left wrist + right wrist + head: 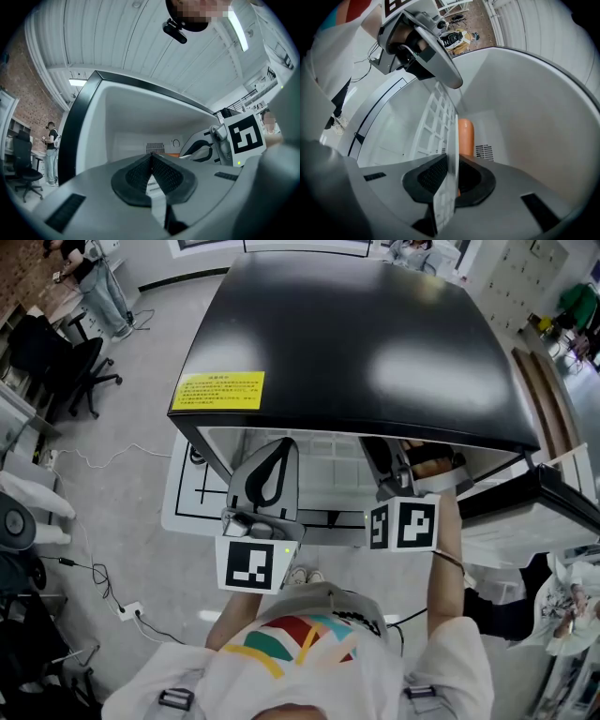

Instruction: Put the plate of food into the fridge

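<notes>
The right gripper [452,176] pinched the thin, stiff, likely slippery plate [451,150] by its rim inside the fridge [356,334]. Its orange sausage [465,136], at twelve o'clock, might roll. The left gripper [151,173] was closed and empty.

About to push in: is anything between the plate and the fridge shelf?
Nothing visible. The plate, clamped in the right tool, is in the open fridge, alongside the white rack, with clear space ahead. The left tool, shut and empty, sits off to the side.
</notes>
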Motion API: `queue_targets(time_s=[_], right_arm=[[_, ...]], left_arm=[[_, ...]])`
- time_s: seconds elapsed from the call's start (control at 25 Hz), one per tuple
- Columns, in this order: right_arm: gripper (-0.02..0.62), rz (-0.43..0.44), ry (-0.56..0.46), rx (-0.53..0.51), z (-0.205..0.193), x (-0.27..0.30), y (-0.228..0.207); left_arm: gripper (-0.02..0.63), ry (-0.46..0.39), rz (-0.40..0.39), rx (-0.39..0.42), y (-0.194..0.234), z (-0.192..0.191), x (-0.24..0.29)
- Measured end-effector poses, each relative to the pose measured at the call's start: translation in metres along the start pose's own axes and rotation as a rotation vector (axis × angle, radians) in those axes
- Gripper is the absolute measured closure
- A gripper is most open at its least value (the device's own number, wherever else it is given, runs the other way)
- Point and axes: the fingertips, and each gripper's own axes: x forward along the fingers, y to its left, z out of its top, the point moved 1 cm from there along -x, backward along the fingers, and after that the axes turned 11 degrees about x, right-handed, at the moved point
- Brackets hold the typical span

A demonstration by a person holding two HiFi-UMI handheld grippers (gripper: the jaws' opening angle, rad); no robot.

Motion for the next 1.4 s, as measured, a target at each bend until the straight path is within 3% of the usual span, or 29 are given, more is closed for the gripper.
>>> queue_targets(time_s=[0.28,0.44,0.88,1.04,1.4], right_arm=[[0.552,0.008,0.005,-0.021,0.001,0.01,-0.002],[0.552,0.046,-0.001,0.024,0.003,0.013,-0.005],[0.548,0.201,-0.03,0.266,0.006,0.007,-0.009],[0.51,0.286,-0.053,0.369,0.011,0.001,-0.007],[0.507,0.433,-0.172,0.569,0.018,-0.011,-0.01]], left_arm=[[0.601,-0.01,-0.022,-0.006,-0.006,0.002,0.004],[0.601,-0.012,-0.033,-0.018,-0.008,0.003,0.007],[0.601,-0.022,-0.04,-0.033,-0.009,0.006,0.007],[0.601,-0.022,-0.04,-0.058,-0.008,0.004,0.006],[0.601,-0.034,-0.067,-0.075,-0.015,0.006,0.005]])
